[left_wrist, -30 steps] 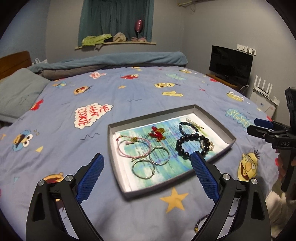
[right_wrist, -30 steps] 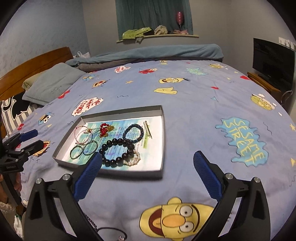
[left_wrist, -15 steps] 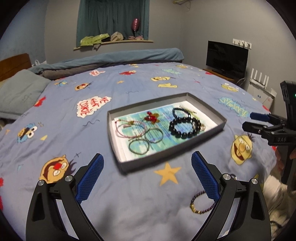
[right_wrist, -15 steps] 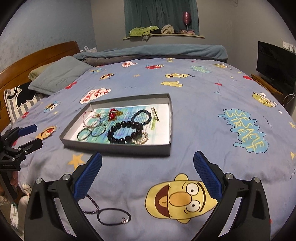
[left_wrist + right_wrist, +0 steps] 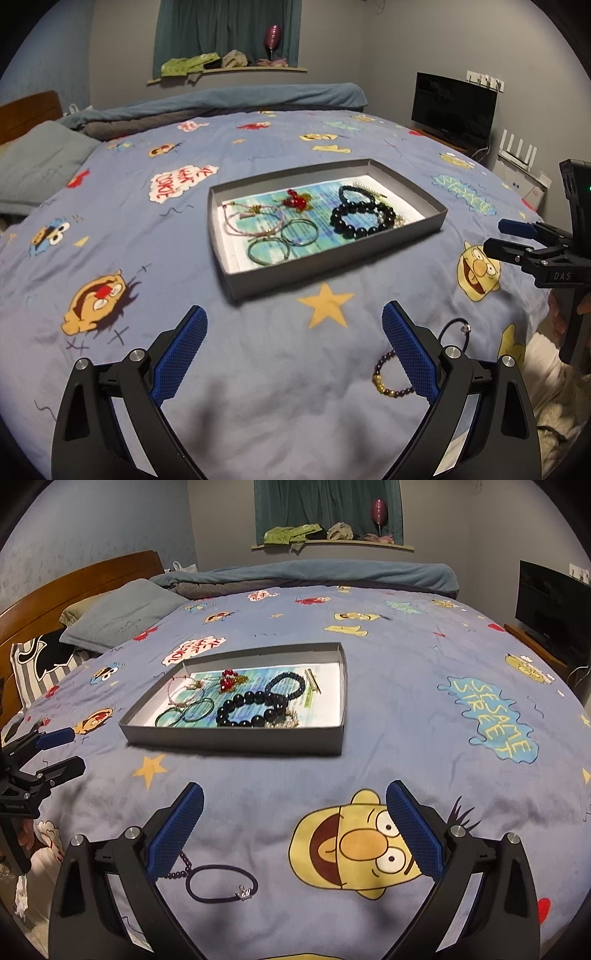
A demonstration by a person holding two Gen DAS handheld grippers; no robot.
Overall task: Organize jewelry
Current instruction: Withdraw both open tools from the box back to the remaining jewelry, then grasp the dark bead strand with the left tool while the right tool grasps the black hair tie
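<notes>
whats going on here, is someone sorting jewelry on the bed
Yes. A person holds a two-finger gripper in each hand over a bed; the left gripper and right gripper are both open and empty. A grey tray on the bedspread already holds several bracelets, including a black bead bracelet. Two pieces lie outside it near the bed's edge: a purple bead bracelet and a dark band with a small charm.

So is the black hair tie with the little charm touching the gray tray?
Apart. In the right wrist view, the hair tie lies on the bedspread near the camera, a wide stretch of fabric separating it from the gray tray.
</notes>
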